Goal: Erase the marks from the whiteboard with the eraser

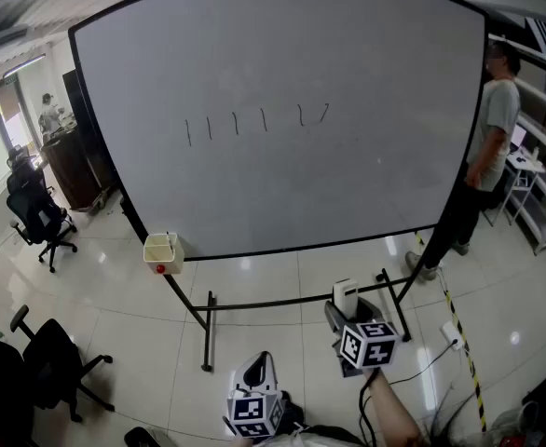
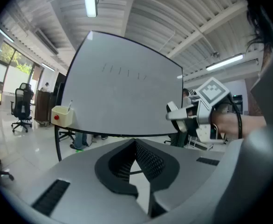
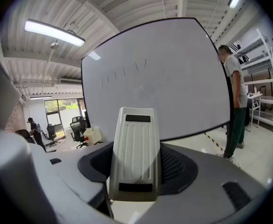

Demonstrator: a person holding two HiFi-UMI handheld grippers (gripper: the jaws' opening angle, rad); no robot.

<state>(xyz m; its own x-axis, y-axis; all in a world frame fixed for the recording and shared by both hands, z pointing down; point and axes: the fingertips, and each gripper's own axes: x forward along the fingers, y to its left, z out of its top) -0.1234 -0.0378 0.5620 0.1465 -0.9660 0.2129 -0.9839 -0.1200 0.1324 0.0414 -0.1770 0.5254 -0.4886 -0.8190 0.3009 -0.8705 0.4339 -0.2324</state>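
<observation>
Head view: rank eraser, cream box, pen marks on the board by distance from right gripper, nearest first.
1. eraser, held in the right gripper's jaws.
2. cream box, at the whiteboard's lower left corner.
3. pen marks, high on the whiteboard, left of centre.

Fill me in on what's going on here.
A person faces the whiteboard with a gripper in each hand. The right gripper is shut on the eraser; the left gripper is shut and empty. The marks are unerased, and the eraser is well short of the board.
</observation>
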